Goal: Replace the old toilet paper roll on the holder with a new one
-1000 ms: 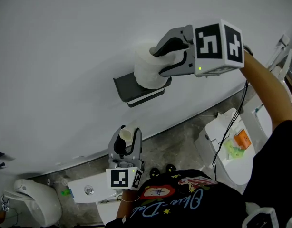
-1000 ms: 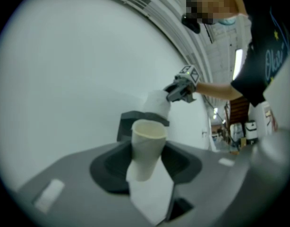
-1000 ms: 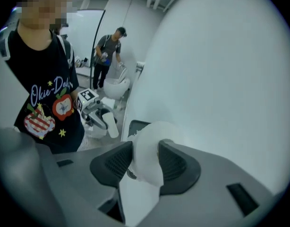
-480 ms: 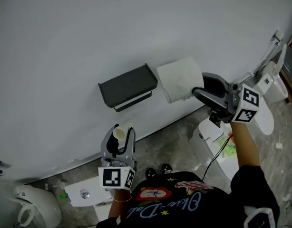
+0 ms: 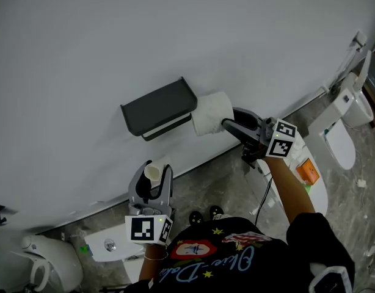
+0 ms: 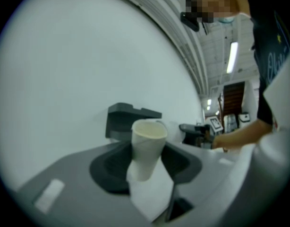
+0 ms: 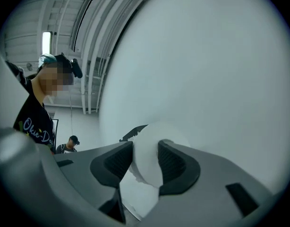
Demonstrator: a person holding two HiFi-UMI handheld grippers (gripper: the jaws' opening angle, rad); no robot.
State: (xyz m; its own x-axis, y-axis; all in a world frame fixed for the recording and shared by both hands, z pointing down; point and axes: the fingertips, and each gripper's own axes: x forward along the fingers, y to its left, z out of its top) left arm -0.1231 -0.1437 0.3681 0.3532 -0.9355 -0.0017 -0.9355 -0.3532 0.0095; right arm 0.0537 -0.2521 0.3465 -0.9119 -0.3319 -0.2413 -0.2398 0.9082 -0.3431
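One roll (image 5: 211, 111) lower, seemingly beside holder (image 5: 156, 107)

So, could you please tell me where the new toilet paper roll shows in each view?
Head view: centre, new toilet paper roll in the right claw, beside the holder.
Left gripper view: pale sliver right of the cardboard tube.
Right gripper view: low centre, clamped.
Shared landmark: the dark holder.

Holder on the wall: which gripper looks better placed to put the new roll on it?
Right. The right gripper clamps the full toilet paper roll just beside the dark holder; the left gripper is lower, holding the old cardboard tube.
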